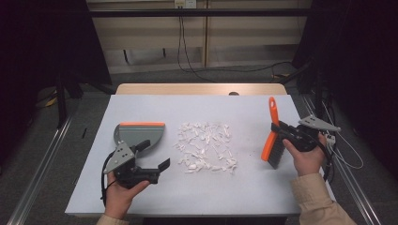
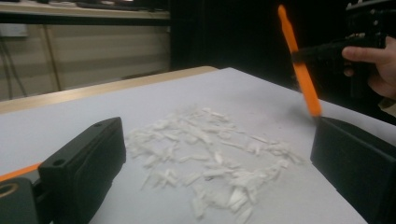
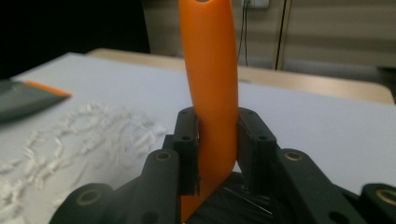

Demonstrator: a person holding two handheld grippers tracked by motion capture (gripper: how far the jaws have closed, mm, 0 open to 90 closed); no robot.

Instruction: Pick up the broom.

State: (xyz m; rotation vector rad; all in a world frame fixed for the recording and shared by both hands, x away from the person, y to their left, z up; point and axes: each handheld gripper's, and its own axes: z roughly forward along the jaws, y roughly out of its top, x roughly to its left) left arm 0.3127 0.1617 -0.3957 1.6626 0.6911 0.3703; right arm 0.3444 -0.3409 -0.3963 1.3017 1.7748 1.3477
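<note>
A pile of white paper scraps (image 1: 206,145) lies in the middle of the white table (image 1: 234,192). To its left rests a grey dustpan (image 1: 140,133) with an orange edge. My left gripper (image 1: 156,153) hovers just in front of the dustpan, jaws open toward the scraps (image 2: 205,149), with nothing between them. On the right, my right gripper (image 1: 283,129) is shut on the orange handle of a brush (image 1: 272,112), whose dark bristles hang down over the table. The right gripper view shows the handle (image 3: 212,84) clamped upright between the pads.
A wooden tabletop edge (image 1: 202,89) runs behind the white surface. Black cables (image 1: 197,65) lie on the floor beyond, and metal rails (image 1: 42,159) flank both sides. Bare table surface stretches in front of the scraps.
</note>
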